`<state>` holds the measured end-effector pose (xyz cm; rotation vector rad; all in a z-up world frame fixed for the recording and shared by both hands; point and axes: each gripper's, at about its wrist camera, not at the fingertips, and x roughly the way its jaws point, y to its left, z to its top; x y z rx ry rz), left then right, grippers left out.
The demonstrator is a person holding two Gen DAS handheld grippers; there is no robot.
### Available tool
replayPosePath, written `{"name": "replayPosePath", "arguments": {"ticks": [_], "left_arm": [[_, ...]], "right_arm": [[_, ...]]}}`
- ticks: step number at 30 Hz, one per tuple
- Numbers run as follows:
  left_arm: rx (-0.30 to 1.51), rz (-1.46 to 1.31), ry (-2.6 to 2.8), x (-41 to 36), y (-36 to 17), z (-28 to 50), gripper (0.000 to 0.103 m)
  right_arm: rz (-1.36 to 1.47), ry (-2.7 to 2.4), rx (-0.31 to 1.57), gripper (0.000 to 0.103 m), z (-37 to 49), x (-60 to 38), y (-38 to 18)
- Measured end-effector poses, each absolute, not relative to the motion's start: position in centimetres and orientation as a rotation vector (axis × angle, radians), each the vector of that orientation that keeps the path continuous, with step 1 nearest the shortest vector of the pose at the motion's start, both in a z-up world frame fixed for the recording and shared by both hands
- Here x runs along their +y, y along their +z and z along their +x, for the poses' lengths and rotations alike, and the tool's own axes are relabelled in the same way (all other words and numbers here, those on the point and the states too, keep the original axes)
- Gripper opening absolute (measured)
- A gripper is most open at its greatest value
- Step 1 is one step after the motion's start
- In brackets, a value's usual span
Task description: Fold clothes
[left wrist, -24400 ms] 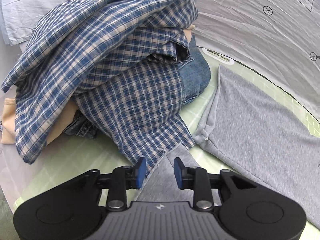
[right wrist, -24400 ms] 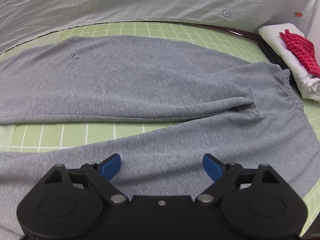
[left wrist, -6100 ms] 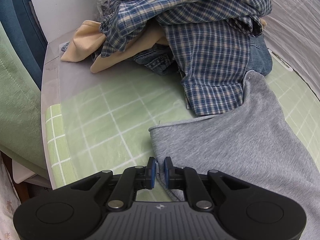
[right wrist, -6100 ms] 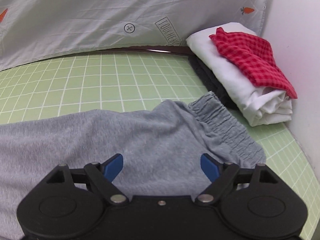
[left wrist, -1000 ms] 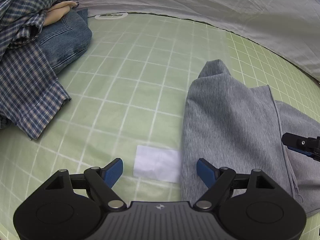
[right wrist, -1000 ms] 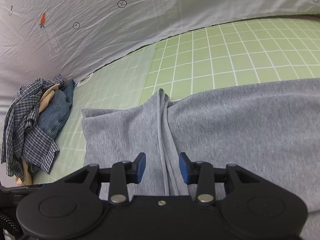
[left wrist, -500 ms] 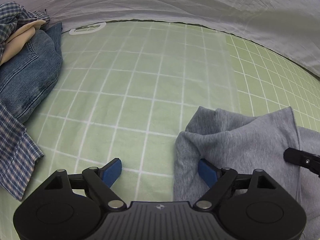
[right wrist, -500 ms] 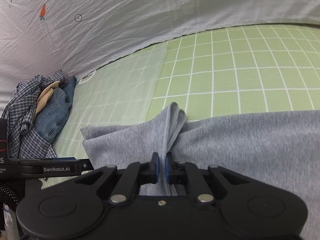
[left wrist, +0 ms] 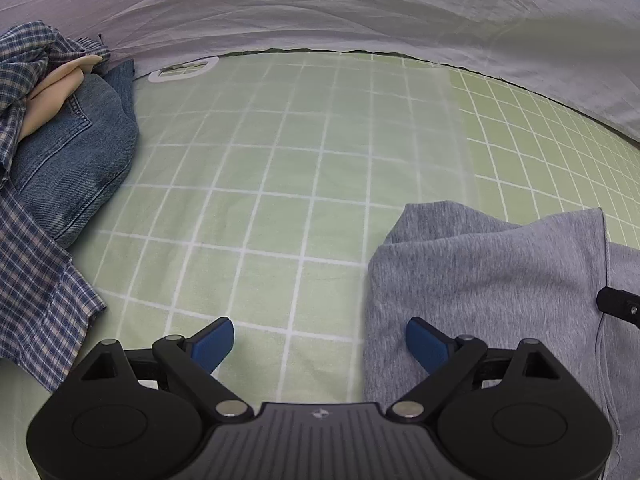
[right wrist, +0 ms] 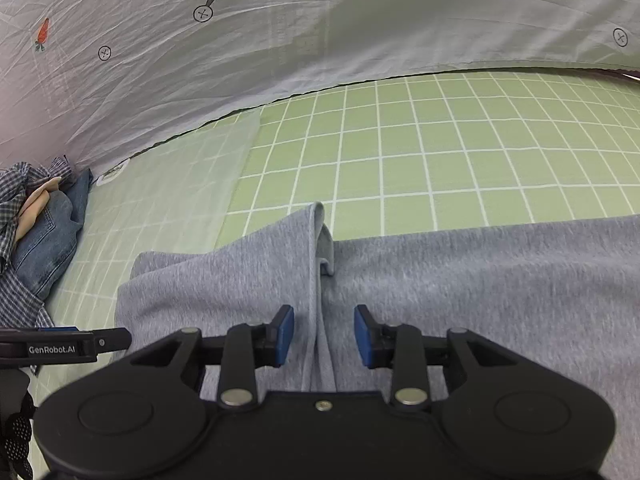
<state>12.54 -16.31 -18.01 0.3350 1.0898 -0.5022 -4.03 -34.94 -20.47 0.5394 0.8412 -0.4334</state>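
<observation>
With both grippers' jaws opening, the left gripper [left wrist: 320, 340] empty and the right gripper [right wrist: 324, 334] astride the grey sweatpants' [right wrist: 480, 280] ridge, that ridge should be flattened before folding.

The sweatpants [right wrist: 440, 280] lie across the mat's [right wrist: 440, 152] near edge; a clothes pile [left wrist: 52, 168], seemingly against the backdrop sheet [left wrist: 320, 8], fills its far-left corner.

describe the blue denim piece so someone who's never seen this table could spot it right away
Start at the green grid mat and follow it to its left end, where unfolded clothes are heaped against the pale printed sheet. The blue denim piece lies at the heap's inner edge. Its plain washed blue with stitched seams separates it from the blue checked shirt and beige cloth beside it.
</observation>
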Motion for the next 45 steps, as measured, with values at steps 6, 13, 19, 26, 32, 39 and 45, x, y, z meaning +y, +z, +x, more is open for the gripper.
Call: {"name": "replayPosePath", "arguments": {"ticks": [6, 13, 19, 26, 32, 39, 45], "left_arm": [[1.058, 0.358, -0.531, -16.7, -16.1, 8.3, 0.093], [1.077, 0.380, -0.598, -19.2, -15.8, 0.9, 0.093], [1.141, 0.402, -0.627, -21.8, -17.1, -4.7, 0.093], [1.186, 0.363, -0.543, -24.1, -17.3, -6.1, 0.093], [1.174, 0.331, -0.479, -25.5, -16.5, -5.8, 0.093], [1.188, 0.334, -0.404, -26.4, -16.4, -4.5, 0.093], [1.200, 0.412, -0.382, -27.8, -16.9, -3.7, 0.093]], "right_arm": [[0.563, -0.499, 0.825, 0.067, -8.8, -34.4, -19.5], [0.542, -0.566, 0.867, 0.089, -14.8, -35.0, -19.2], [0.541, -0.643, 0.870, 0.093, -21.3, -38.4, -18.7], [0.651, -0.794, 0.846, 0.093, -28.5, -44.2, -18.5], [0.746, -0.990, 0.737, 0.094, -33.9, -50.6, -18.8], [0.727, -1.163, 0.677, 0.098, -38.3, -58.1, -21.3], [0.586, -1.172, 0.717, 0.099, -39.3, -62.4, -23.0]]}}
